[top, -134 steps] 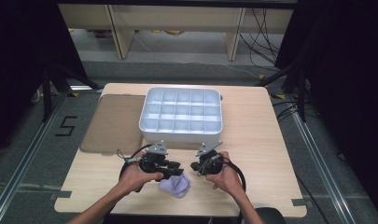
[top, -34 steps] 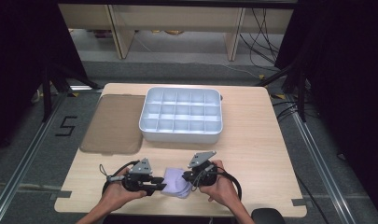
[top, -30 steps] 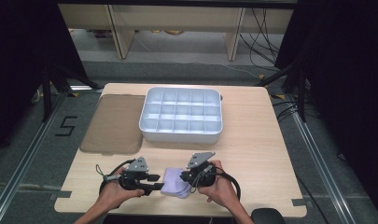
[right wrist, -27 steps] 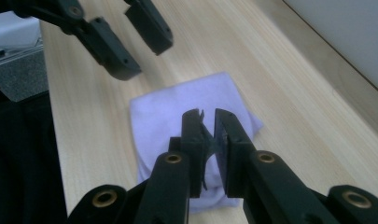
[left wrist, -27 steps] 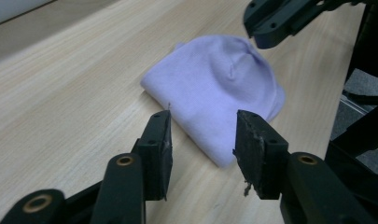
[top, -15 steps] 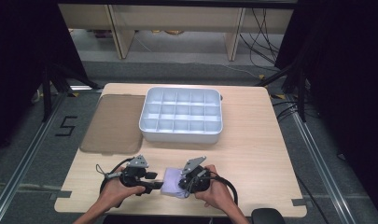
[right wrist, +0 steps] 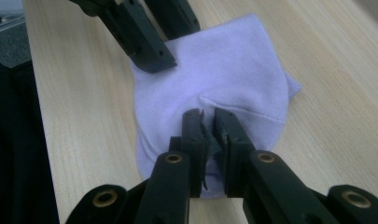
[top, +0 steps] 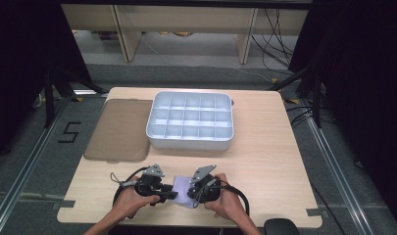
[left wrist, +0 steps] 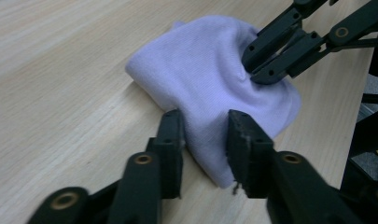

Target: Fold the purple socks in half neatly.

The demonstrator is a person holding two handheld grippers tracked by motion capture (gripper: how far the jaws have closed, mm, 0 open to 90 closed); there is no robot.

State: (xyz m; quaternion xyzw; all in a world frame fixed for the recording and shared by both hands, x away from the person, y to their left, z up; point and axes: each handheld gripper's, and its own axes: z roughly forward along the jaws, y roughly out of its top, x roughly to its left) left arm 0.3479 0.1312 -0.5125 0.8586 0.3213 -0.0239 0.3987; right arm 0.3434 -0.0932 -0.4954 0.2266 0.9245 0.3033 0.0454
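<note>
A small lavender cloth lies folded on the wooden table near its front edge, between my two grippers. My right gripper is shut on a raised fold of the cloth at its near side. In the left gripper view the same pinch shows on the cloth at the upper right. My left gripper is open, its jaws straddling the cloth's opposite edge with fabric between them. From above, the left gripper and right gripper face each other across the cloth.
A white tray divided into several compartments stands at the table's middle back. A flat tinted lid lies to its left. Cables trail from both grippers toward the front edge. A dark round object sits below the table's front right.
Both hands have drawn back toward the front edge. The cloth, earlier below the grippers, now lies between them, and the right gripper has closed in on its fold.
</note>
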